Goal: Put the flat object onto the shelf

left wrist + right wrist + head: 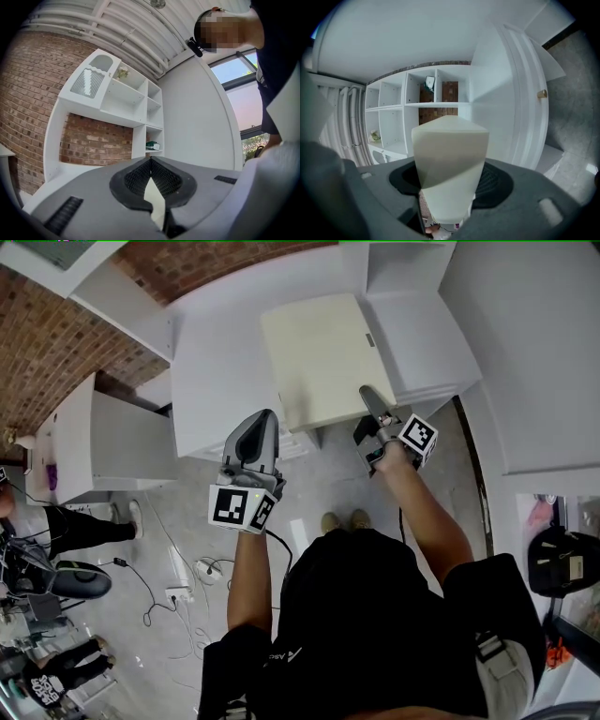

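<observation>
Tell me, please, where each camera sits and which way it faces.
Head view: on the person's head, facing steeply down at the left gripper, right gripper and cream flat object; torso and arms show.
Left gripper view: on that gripper, facing along its shut jaws toward the white shelf unit; torso at right.
Right gripper view: on that gripper, facing along jaws clamped on the flat object; no body clearly shows.
Shared: head and right gripper views both show the flat object.
</observation>
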